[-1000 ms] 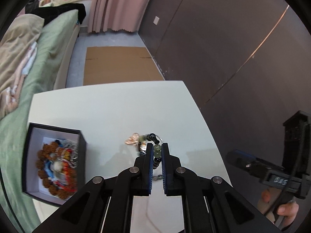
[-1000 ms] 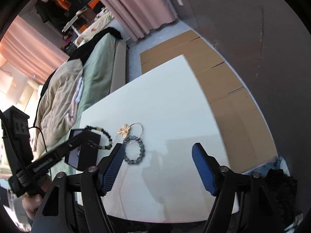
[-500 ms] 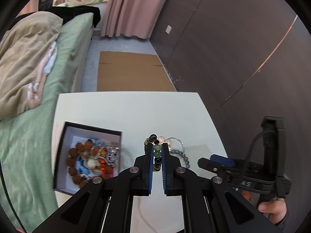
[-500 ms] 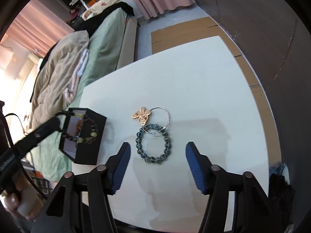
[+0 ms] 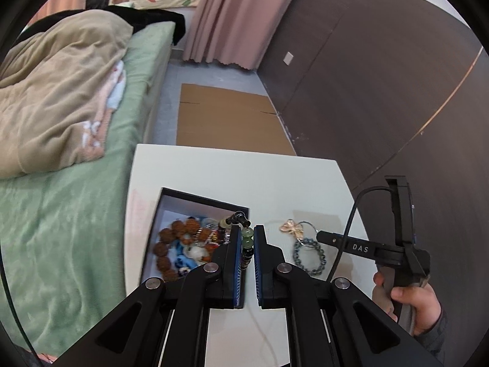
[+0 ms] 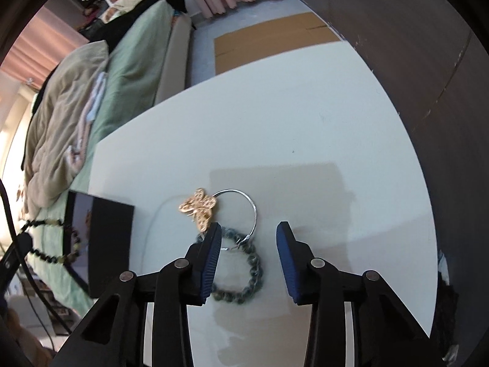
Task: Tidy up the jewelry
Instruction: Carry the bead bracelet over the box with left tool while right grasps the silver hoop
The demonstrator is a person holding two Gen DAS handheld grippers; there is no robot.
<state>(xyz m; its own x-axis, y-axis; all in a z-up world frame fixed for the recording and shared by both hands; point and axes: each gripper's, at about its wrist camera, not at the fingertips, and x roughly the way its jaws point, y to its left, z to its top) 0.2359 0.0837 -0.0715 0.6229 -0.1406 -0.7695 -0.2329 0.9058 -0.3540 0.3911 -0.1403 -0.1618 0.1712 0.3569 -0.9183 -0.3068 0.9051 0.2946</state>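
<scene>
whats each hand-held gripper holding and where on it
The left hand-held gripper pinches the green-and-black bead bracelet across its strand. The right hand-held gripper is open, holding nothing.

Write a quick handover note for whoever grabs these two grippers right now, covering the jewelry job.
Left gripper: shut on the green and black bead bracelet, held over the right edge of the black jewelry box.
Right gripper: open, empty, over the dark bead bracelet.
Done: several bead pieces already lie in the box.
Left: drop the held bracelet in, then box the dark bead bracelet, the silver ring hoop and the gold butterfly clip, all lying on the white table.
</scene>
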